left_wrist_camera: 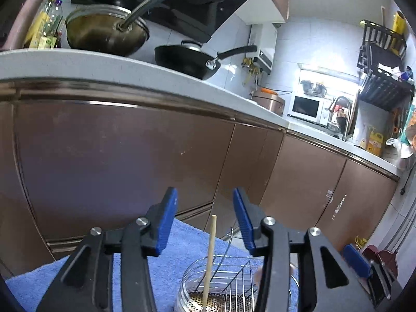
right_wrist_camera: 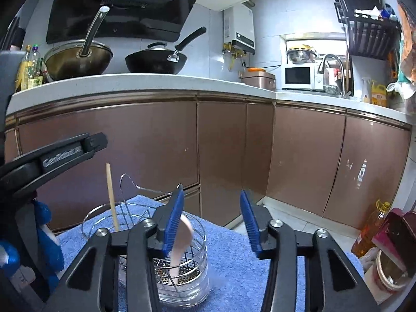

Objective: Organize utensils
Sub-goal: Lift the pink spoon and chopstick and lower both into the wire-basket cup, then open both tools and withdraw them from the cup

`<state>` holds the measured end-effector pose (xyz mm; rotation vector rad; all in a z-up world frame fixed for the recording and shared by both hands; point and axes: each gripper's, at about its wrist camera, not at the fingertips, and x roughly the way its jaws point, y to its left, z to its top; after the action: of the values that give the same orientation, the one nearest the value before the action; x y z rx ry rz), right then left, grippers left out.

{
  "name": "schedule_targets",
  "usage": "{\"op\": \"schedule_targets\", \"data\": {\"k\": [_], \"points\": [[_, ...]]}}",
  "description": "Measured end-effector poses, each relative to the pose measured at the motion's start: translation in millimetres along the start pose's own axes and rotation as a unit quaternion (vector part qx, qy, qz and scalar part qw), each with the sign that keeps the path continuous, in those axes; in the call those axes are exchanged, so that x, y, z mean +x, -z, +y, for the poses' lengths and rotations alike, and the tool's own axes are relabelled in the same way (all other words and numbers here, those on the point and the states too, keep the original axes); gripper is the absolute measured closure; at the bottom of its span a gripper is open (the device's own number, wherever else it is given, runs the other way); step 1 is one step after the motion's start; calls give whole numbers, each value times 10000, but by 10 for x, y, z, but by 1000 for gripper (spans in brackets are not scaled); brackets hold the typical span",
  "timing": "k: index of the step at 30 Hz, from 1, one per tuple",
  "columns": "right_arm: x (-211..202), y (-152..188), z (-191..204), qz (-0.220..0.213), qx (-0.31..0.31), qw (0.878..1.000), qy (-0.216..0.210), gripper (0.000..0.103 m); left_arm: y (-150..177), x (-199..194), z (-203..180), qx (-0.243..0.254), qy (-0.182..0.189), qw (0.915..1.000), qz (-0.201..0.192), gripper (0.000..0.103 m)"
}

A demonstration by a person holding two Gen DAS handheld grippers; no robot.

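Right now both grippers hover over a clear utensil holder (right_wrist_camera: 182, 267) that stands on a blue towel (right_wrist_camera: 234, 267) w/ brown cabinet doors (right_wrist_camera: 145, 140) behind.

Left gripper (left_wrist_camera: 205, 218): jaws wide apart, nothing between the blue pads, 1 (left_wrist_camera: 166, 223) at 9 o'clock and the other at 3 o'clock of the gap. Below the gap, at 6 o'clock in the left wrist view, sits the holder w/ its wire rack insert (left_wrist_camera: 234, 283) and perforated metal bottom. 1 wooden chopstick (left_wrist_camera: 210, 260) stands in it, leaning a bit, top end poking up into the gap w/o touching either pad.

Right gripper (right_wrist_camera: 212, 221): jaws also wide, empty. In the right wrist view the holder is at 7 o'clock from the gap, partly hidden by the left-side finger. A pale pink spoon (right_wrist_camera: 182, 241) stands inside the holder, bowl end up, just beside that finger's pad; can't tell if they touch. Chopstick sits at 9 o'clock of the spoon, well apart, in another part of the rack. A wire hook loops up off the holder's rim at 12 o'clock.

Left gripper's body shows at 9 o'clock in the right wrist view.

Desk (right_wrist_camera: 156, 83) above the cabinets carries 2 woks: a steel 1 (right_wrist_camera: 78, 59) and a black 1 (right_wrist_camera: 156, 61), black at 3 o'clock of steel.
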<state>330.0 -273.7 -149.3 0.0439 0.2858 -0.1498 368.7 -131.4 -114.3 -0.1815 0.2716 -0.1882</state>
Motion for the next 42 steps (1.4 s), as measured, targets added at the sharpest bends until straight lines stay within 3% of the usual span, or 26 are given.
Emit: {"op": "schedule_targets", "data": {"k": [5, 9, 16, 23, 30, 42], "points": [[-305, -93, -50, -151, 121, 9998, 61, 41, -132, -427, -30, 310, -106, 9994, -99, 54], [-687, -151, -82, -260, 213, 9994, 55, 30, -258, -815, -29, 494, -284, 9984, -21, 43], [-1423, -207, -90, -262, 307, 9991, -111, 13, -323, -1605, 64, 737, -636, 9952, -97, 38], [-2073, -198, -45, -397, 417, 9976, -376, 1, -413, -2277, 216, 670, -933, 9928, -346, 26], [-2606, -228, 102, -655, 344, 9951, -650, 0, -492, -2843, 338, 596, -1080, 9909, -545, 24], [-3250, -184, 96, -994, 439, 9909, -797, 0, -512, -3446, 489, 513, -1157, 9897, -664, 24]]}}
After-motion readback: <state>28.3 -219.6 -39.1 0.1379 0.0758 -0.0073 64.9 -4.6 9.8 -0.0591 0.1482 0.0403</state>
